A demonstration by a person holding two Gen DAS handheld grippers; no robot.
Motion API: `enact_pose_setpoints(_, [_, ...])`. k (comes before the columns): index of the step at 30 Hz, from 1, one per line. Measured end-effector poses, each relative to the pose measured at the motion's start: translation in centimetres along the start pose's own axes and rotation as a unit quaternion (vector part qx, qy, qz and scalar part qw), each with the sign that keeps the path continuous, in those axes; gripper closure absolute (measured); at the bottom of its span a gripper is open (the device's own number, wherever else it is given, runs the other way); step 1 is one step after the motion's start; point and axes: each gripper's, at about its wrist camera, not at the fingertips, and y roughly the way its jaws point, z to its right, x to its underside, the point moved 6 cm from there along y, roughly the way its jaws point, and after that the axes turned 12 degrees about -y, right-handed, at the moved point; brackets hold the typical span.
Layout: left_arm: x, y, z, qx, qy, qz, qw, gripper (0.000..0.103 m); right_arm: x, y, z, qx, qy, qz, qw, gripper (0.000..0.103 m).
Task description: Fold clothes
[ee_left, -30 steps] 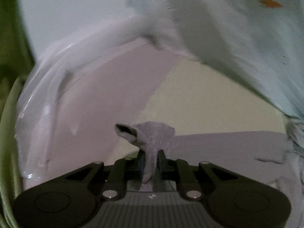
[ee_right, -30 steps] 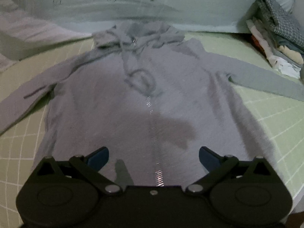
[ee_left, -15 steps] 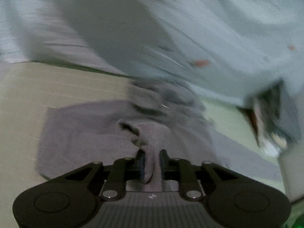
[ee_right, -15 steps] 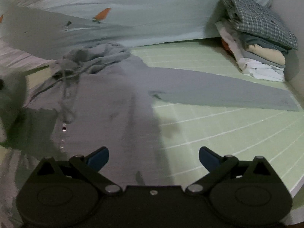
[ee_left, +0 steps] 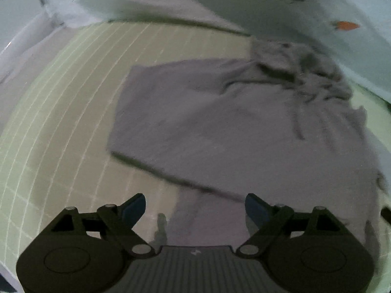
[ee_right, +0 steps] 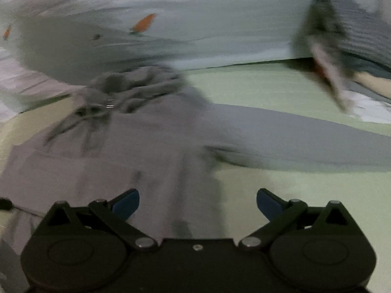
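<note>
A grey zip hoodie [ee_left: 220,127] lies flat on the green checked bedsheet [ee_left: 61,112], hood [ee_left: 300,68] crumpled at the far side. Its left sleeve is folded across the body, the fold edge running just ahead of my left gripper [ee_left: 195,207]. That gripper's jaws are opening wide, with nothing pressed between the blue pads. In the right wrist view the hoodie [ee_right: 136,151] fills the left half and its other sleeve [ee_right: 305,141] stretches out to the right over the sheet. My right gripper [ee_right: 198,202] hovers open above the hoodie's right edge, holding nothing.
A pale blue quilt [ee_right: 207,24] with orange carrot prints [ee_right: 144,23] lies bunched along the far side of the bed. A stack of folded clothes [ee_right: 347,56] sits at the far right, blurred by motion. Bare green sheet [ee_right: 305,207] spreads right of the hoodie.
My left gripper carried the grey sleeve cuff across over the hoodie's body, then let it go and spread its jaws. My right gripper swung to the right, staying open.
</note>
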Motion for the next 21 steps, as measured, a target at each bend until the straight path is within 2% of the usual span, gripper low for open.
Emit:
enact_pose_setpoints(3, [-0.1,1.4,-0.9,-0.014,0.013,-0.014,0.9997,0.013,-1.7,2.0,-3.1,-0.027,-0.008,-0.005,1.0,0.001])
enact_pose_setpoints(5, [-0.3,2.1,-1.4,-0.022,0.022,-0.022,0.9993,0.013,-2.2,3.3,-4.9,-0.054,-0.006,-0.018,0.998,0.017])
enact_pose_setpoints(6, [-0.5,2.4,-1.7,-0.025,0.025,-0.024,0.9991,0.013,-2.1,3.9,-5.6,-0.064,-0.006,-0.028,0.998,0.02])
enact_pose_setpoints(8, [-0.7,2.9,-1.8,-0.029,0.031,-0.028,0.9987,0.013,-1.7,4.8,-6.5,-0.07,-0.012,-0.047,0.996,0.032])
enact_pose_setpoints(10, [-0.6,3.3,-1.9,-0.032,0.04,-0.031,0.9982,0.012,-1.3,5.4,-7.0,-0.073,-0.014,-0.06,0.995,0.041])
enact_pose_setpoints(12, [-0.4,3.4,-1.9,-0.033,0.038,-0.029,0.9983,0.007,-1.1,5.6,-7.1,-0.08,-0.011,-0.059,0.995,0.044])
enact_pose_setpoints(14, [-0.3,3.5,-2.1,-0.033,0.033,-0.026,0.9986,0.002,-1.3,5.6,-7.0,-0.087,-0.016,-0.056,0.994,0.065])
enact_pose_setpoints(15, [-0.3,3.7,-2.2,-0.032,0.025,-0.028,0.9988,0.001,-1.4,5.6,-7.0,-0.091,-0.02,-0.055,0.994,0.069])
enact_pose_setpoints(17, [-0.3,3.9,-2.5,-0.031,0.01,-0.03,0.999,0.0,-1.6,5.6,-6.7,-0.093,-0.031,-0.051,0.994,0.097])
enact_pose_setpoints(21, [-0.2,3.8,-2.4,-0.033,0.0,-0.019,0.9993,0.0,-2.4,4.5,-5.6,-0.106,-0.047,-0.029,0.993,0.1])
